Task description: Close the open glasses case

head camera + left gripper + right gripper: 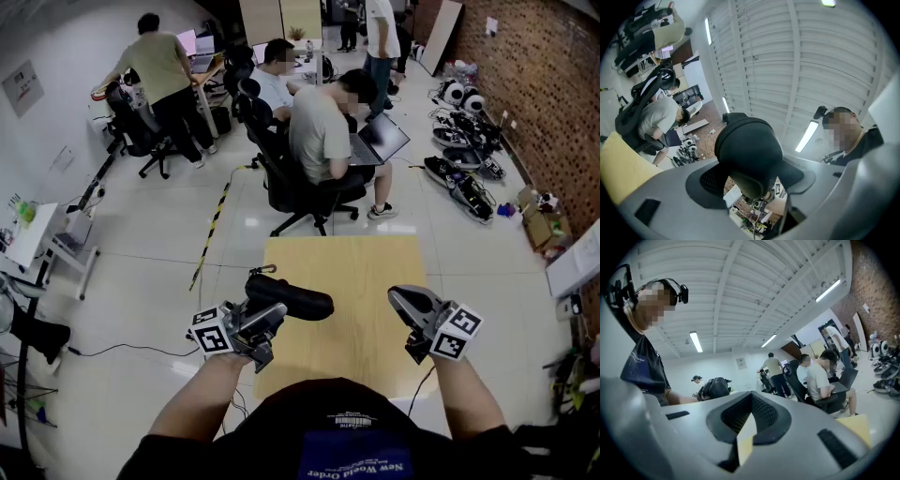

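The black glasses case hangs above the left part of a small wooden table. My left gripper is shut on its near end. In the left gripper view the case's rounded end fills the space between the jaws of the left gripper, and no gap shows along its seam. My right gripper hovers over the table's right edge, apart from the case. In the right gripper view its jaws are shut with nothing between them.
A person on an office chair works on a laptop just beyond the table, with another seated person behind. Robot parts lie along the brick wall at right. A desk with equipment stands at left.
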Demonstrator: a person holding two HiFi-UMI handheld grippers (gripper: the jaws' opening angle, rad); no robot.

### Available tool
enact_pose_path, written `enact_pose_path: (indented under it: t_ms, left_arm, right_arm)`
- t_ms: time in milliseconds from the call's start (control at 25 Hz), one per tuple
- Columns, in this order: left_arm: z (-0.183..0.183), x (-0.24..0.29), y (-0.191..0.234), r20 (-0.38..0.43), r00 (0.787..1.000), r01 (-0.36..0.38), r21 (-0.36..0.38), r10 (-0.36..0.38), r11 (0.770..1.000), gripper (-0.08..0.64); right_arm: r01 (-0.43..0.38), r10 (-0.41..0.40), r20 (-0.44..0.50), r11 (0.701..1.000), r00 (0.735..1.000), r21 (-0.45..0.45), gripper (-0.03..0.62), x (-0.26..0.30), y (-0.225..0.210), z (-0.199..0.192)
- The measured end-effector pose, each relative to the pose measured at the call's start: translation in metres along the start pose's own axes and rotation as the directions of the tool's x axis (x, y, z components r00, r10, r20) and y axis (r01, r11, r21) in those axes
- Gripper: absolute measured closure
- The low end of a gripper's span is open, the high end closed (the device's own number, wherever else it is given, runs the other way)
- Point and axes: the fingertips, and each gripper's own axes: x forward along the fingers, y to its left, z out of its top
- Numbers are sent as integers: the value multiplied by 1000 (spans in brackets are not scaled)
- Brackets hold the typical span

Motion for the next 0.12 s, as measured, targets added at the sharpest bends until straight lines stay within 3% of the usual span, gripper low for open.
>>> enact_pose_path:
  t_ms: [120]
  left_arm:
    - [-1,2,-2,-4,1000,4,0,-4,1000,233]
  right_arm:
    - [-2,2,0,1000,1000,-1,607,-1,1,0]
